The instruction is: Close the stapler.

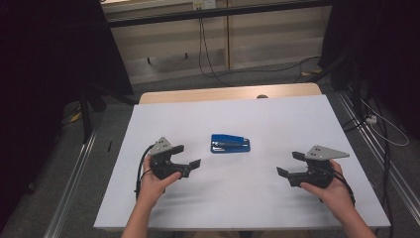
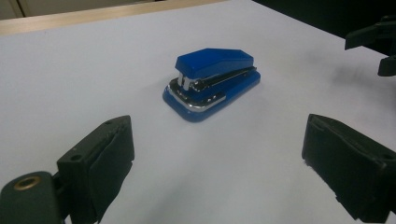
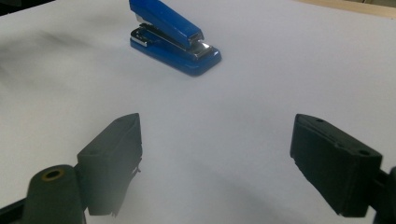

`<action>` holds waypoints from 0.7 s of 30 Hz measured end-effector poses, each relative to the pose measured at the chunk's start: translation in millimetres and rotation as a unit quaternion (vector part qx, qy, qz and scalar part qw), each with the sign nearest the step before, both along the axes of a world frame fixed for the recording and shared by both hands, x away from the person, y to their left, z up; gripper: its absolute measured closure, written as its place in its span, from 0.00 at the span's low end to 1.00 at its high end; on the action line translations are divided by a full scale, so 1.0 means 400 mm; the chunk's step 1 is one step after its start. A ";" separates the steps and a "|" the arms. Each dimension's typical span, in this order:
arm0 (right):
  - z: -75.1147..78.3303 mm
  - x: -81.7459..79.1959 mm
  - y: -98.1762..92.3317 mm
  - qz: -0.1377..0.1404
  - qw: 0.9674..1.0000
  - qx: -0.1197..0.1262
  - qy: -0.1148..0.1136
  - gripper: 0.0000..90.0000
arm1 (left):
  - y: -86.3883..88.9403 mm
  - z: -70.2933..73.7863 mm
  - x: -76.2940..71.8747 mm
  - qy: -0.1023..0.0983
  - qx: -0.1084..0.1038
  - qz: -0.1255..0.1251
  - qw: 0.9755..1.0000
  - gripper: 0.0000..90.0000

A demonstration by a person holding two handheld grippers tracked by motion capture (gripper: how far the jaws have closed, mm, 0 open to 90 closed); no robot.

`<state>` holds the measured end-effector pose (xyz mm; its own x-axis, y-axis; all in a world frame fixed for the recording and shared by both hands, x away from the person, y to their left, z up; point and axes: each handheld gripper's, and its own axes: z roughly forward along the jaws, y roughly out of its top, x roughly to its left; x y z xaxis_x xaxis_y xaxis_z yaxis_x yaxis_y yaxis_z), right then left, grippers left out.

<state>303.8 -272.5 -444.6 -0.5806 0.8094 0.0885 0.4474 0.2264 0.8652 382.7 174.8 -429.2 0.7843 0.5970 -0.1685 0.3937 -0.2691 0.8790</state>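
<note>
A small blue stapler lies flat in the middle of the white table top, closed, with chrome showing at one end. My left gripper is to its left and a little nearer to me, open, nothing between its jaws. My right gripper hovers farther off to the stapler's right, also open and empty. In the left gripper view the stapler sits ahead of the two wide-apart jaws, and the right gripper's jaws show at the far right edge. The right gripper view has the stapler ahead and to the left.
The white top rests on a wooden table whose far edge shows as a tan strip. Metal rails run along both sides on the grey floor. Cables hang at the back wall.
</note>
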 end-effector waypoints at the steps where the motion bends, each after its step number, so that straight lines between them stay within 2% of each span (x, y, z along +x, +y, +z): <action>1: -0.001 -0.003 -0.001 -0.001 1.000 0.000 0.001 0.19 | 0.005 -0.001 -0.003 0.000 0.000 0.000 1.000 0.11; 18: -0.009 -0.064 -0.033 -0.006 1.000 0.002 0.000 0.17 | 0.108 -0.006 -0.059 -0.009 0.014 0.022 1.000 0.13; 21: -0.015 -0.073 -0.037 -0.003 1.000 -0.003 0.003 0.17 | 0.119 -0.011 -0.066 -0.004 0.019 0.026 0.999 0.12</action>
<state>274.7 -287.2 -450.7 -0.5751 0.8135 0.0863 0.4537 0.2294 0.8612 356.5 222.5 -433.7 0.7536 0.6423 -0.1398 0.4014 -0.2812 0.8716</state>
